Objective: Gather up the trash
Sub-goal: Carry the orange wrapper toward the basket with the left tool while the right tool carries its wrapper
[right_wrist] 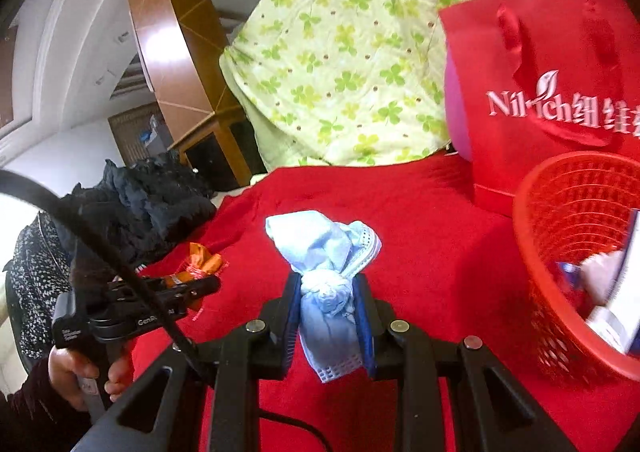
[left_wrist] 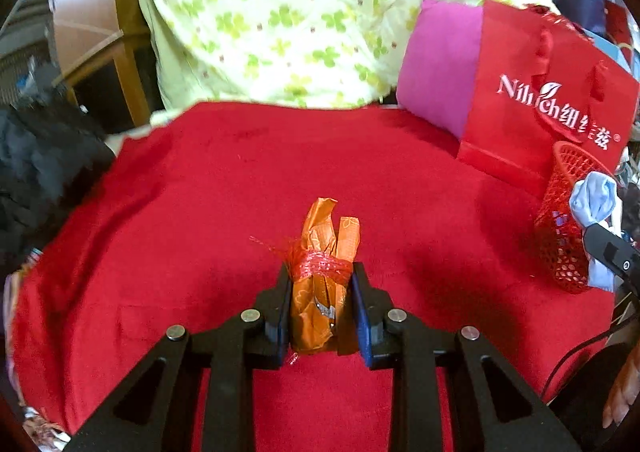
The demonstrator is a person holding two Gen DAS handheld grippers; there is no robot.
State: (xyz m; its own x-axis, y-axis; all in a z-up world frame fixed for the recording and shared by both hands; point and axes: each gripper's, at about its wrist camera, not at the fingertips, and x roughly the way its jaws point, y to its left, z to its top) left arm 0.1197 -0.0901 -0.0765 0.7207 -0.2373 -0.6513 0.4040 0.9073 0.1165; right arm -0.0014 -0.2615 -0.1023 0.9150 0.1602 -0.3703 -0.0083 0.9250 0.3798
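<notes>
My left gripper (left_wrist: pixel 320 276) is shut on an orange wrapper bundle (left_wrist: pixel 322 292) tied with red mesh, held over the red cloth (left_wrist: pixel 240 180). My right gripper (right_wrist: pixel 326 280) is shut on a knotted blue face mask (right_wrist: pixel 326 264). The red mesh basket (right_wrist: pixel 576 212) stands just right of the right gripper, with some trash inside. In the left wrist view the basket (left_wrist: pixel 560 220) is at the far right with the right gripper (left_wrist: pixel 612 252) and blue mask (left_wrist: pixel 592 200) beside it. The left gripper with the orange bundle (right_wrist: pixel 200 264) shows at the left of the right wrist view.
A red paper bag (left_wrist: pixel 536 100) and a pink cushion (left_wrist: pixel 440 64) stand at the back right. A green clover-print quilt (left_wrist: pixel 280 12) lies behind the cloth. Dark clothing (right_wrist: pixel 152 204) is piled at the left edge, near wooden furniture (right_wrist: pixel 172 32).
</notes>
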